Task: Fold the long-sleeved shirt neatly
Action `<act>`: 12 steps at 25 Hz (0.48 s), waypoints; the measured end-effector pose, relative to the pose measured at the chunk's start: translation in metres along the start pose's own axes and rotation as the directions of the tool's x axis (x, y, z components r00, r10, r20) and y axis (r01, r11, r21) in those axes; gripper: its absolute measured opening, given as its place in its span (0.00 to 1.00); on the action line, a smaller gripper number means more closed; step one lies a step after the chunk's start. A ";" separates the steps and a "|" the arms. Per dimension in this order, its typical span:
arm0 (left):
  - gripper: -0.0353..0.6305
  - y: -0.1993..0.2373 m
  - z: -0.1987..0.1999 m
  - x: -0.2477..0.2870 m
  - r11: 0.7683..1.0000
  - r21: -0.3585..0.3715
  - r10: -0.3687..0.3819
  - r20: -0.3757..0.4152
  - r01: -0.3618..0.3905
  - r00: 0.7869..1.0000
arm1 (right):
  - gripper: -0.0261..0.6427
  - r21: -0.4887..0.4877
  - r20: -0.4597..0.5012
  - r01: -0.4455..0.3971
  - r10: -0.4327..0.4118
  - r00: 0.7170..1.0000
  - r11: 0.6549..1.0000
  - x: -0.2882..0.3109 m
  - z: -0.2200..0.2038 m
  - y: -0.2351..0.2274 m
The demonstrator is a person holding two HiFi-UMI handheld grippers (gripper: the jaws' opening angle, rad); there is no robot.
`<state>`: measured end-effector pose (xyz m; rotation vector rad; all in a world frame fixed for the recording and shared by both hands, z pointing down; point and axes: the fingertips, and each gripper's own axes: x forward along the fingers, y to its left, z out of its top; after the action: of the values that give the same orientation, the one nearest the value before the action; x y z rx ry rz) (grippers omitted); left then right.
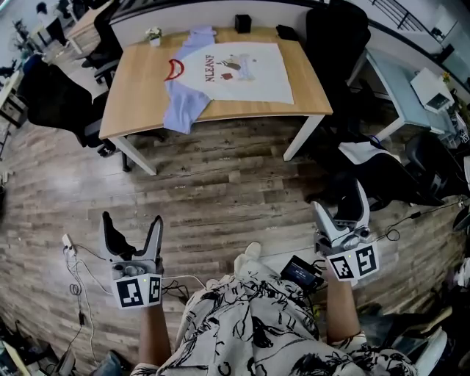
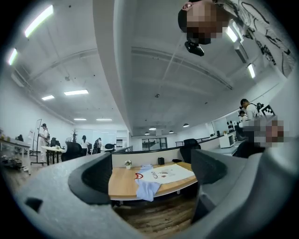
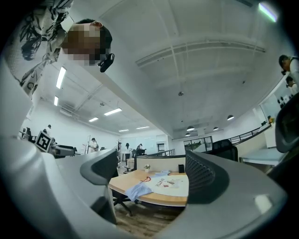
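Note:
A long-sleeved shirt [image 1: 242,70], white-bodied with pale blue sleeves, a red collar and a print, lies spread flat on the wooden table [image 1: 139,88]. One blue sleeve [image 1: 182,111] hangs over the table's front edge. My left gripper [image 1: 132,229] and right gripper [image 1: 339,211] are held over the wood floor, well short of the table, both open with nothing between the jaws. The left gripper view looks between its jaws at the shirt [image 2: 161,175] on the distant table. In the right gripper view the shirt [image 3: 169,183] shows the same way.
A small potted plant [image 1: 153,34], a black box [image 1: 242,23] and a dark item [image 1: 287,32] stand along the table's far edge. Black office chairs [image 1: 334,37] flank the table. Cables [image 1: 77,279] lie on the floor at left. A pale desk [image 1: 407,88] stands at right.

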<state>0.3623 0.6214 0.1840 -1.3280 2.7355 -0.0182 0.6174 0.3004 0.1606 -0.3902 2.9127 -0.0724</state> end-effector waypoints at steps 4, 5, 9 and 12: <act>0.84 -0.007 -0.003 0.021 1.000 0.004 0.019 -0.021 -0.019 1.000 | 0.72 0.020 -0.007 0.000 0.000 1.000 1.000 0.014 -0.004 -0.025; 0.84 -0.009 -0.004 0.027 1.000 0.009 0.026 -0.024 -0.026 0.999 | 0.72 0.019 -0.011 -0.001 0.001 1.000 1.000 0.017 -0.006 -0.032; 0.84 -0.016 -0.004 0.045 0.997 0.021 0.072 -0.022 -0.071 0.997 | 0.73 0.019 -0.032 -0.030 0.031 0.999 0.999 0.030 -0.017 -0.058; 0.84 -0.021 -0.003 0.057 0.996 0.000 0.093 -0.009 -0.093 0.996 | 0.73 0.039 -0.040 -0.048 0.050 0.998 0.998 0.046 -0.025 -0.073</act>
<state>0.3435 0.5635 0.1835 -1.2024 2.8015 -0.0171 0.5875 0.2184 0.1815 -0.3148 2.9550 -0.1291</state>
